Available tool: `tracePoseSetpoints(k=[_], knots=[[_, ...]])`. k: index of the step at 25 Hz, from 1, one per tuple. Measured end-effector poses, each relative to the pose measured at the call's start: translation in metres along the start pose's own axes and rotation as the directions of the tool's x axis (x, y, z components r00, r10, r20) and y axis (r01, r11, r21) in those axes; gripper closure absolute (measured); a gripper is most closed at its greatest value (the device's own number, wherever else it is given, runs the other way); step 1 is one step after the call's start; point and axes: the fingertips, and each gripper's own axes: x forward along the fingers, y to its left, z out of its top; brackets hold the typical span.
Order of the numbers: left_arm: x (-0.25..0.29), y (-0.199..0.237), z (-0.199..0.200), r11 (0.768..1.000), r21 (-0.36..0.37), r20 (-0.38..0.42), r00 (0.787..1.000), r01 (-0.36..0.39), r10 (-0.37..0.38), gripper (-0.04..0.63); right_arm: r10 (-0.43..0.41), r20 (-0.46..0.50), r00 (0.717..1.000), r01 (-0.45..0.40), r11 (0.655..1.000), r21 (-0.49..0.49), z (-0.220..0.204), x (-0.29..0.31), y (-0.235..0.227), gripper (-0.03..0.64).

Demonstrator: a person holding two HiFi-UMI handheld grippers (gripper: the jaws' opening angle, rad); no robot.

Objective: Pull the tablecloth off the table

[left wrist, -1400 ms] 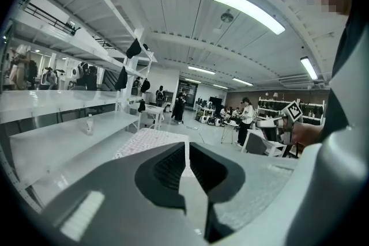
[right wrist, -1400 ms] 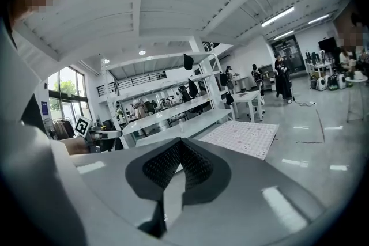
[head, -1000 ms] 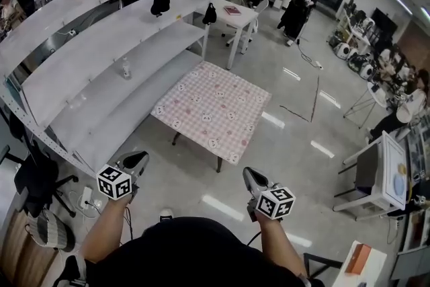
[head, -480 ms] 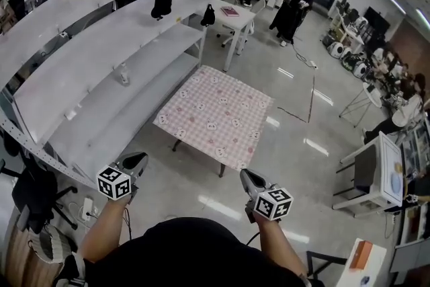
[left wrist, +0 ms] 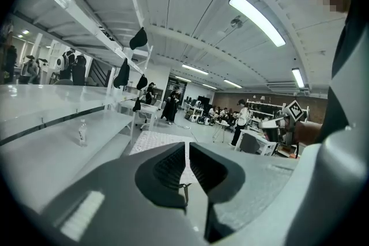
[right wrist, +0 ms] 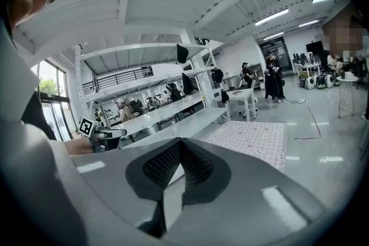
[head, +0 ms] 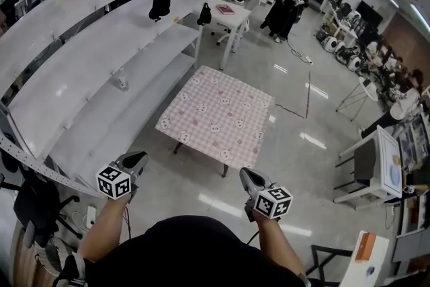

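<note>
A pink-and-white checked tablecloth (head: 216, 119) printed with small animal faces lies flat and smooth over a low square table (head: 224, 171), covering its whole top.

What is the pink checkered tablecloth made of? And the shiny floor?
The tablecloth looks like thin matte fabric: pink-and-white checks, little printed figures, and edges that seem to drape down. The floor is probably polished concrete or a smooth coating, glossy grey: bright streaks of reflected light show on it.

I see a low dark-legged table (head: 224, 171) standing on the glossy grey floor (head: 269, 185). A pink checked tablecloth (head: 215, 121) covers its whole top.
</note>
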Motion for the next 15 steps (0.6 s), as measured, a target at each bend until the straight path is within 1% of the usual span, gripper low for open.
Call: tracePoseSetpoints(k=[8,15], knots=[[-0.007,0.033,0.002,1.000,0.001,-0.019,1.000,0.008,-0.008,0.577,0.003,0.015,1.000,-0.003,1.000,0.021,0.001,0.027,0.015,0.584],[-0.001,0.048,0.005,1.000,0.001,-0.024,1.000,0.003,-0.003,0.580,-0.016,0.017,1.000,0.015,0.999,0.032,0.004,0.041,0.003,0.585]])
